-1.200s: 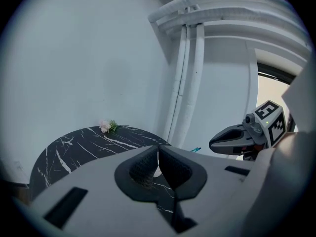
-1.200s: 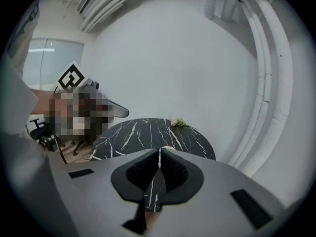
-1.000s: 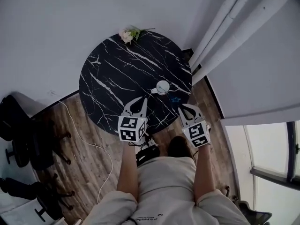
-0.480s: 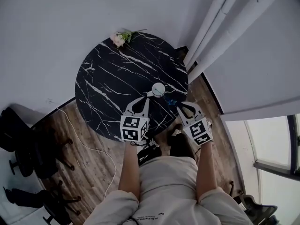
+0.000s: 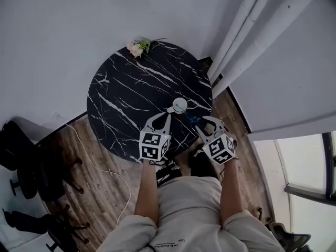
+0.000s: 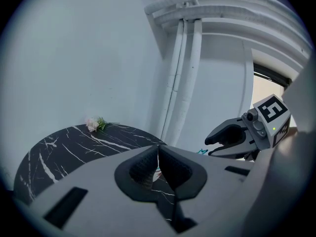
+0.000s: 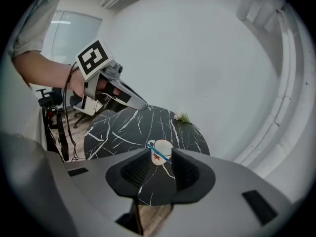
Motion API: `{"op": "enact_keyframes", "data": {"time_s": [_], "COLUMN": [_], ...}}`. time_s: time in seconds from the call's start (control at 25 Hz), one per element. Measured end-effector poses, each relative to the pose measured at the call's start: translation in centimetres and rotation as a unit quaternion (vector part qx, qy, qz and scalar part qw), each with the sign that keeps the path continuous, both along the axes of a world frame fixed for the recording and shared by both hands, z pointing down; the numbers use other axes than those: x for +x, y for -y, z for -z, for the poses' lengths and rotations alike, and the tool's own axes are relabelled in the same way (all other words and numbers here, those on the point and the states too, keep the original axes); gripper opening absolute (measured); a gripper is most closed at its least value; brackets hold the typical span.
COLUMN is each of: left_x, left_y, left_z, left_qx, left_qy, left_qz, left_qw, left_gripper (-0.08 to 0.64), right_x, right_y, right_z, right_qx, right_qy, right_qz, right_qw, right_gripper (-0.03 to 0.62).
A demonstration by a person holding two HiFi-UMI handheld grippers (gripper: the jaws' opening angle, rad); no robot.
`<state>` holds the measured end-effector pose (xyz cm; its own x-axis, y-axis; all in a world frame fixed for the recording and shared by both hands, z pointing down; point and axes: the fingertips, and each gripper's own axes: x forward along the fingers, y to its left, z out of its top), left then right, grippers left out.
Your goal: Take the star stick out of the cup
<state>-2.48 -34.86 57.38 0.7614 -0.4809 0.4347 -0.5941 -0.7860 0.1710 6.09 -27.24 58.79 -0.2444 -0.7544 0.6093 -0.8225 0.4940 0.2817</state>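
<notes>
A white cup [image 5: 180,105] stands near the front right edge of the round black marble table [image 5: 126,93]. A blue star stick [image 7: 159,153] leans in the cup [image 7: 163,147], and its blue end [image 5: 193,118] pokes out toward my right gripper. My right gripper [image 5: 207,122] hovers open just short of the cup, which shows between its jaws [image 7: 160,153]. My left gripper [image 5: 161,116] sits shut and holds nothing, a little in front of the cup and to its left. In the left gripper view its jaws [image 6: 158,150] meet at the tips.
A small bunch of flowers [image 5: 138,47] lies at the table's far edge. White curtains [image 5: 247,41] hang close on the right. Black office chairs [image 5: 26,156] and a white cable [image 5: 100,161] are on the wooden floor to the left.
Both grippers have edged a little closer to the cup. The head view has shifted slightly. The cup and stick have not moved.
</notes>
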Motion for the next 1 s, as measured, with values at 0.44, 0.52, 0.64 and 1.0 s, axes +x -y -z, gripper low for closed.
{"op": "enact_keyframes", "data": {"time_s": [0.44, 0.52, 0.64, 1.0], "left_x": [-0.1, -0.7, -1.9, -3.0], "left_y": [-1.2, -0.9, -0.1, 0.7], "left_z": [-1.5, -1.1, -0.9, -0.8], "left_qx": [-0.001, 0.004, 0.004, -0.001], "left_qy": [0.021, 0.022, 0.021, 0.017], "left_qz": [-0.007, -0.001, 0.016, 0.035], "left_qw": [0.9998, 0.9997, 0.9996, 0.9992], "left_gripper": [0.023, 0.023, 0.023, 0.023], "right_x": [-0.9, -0.9, -1.2, -1.4], "right_y": [1.6, 2.0, 2.5, 2.6], "right_z": [-2.4, -2.6, -3.0, -3.6], "right_qx": [-0.027, -0.029, -0.036, -0.065], "right_qy": [-0.095, -0.102, -0.105, -0.080], "right_qz": [0.045, 0.045, 0.050, 0.037], "right_qw": [0.994, 0.993, 0.993, 0.994], "right_gripper": [0.133, 0.132, 0.132, 0.121]}}
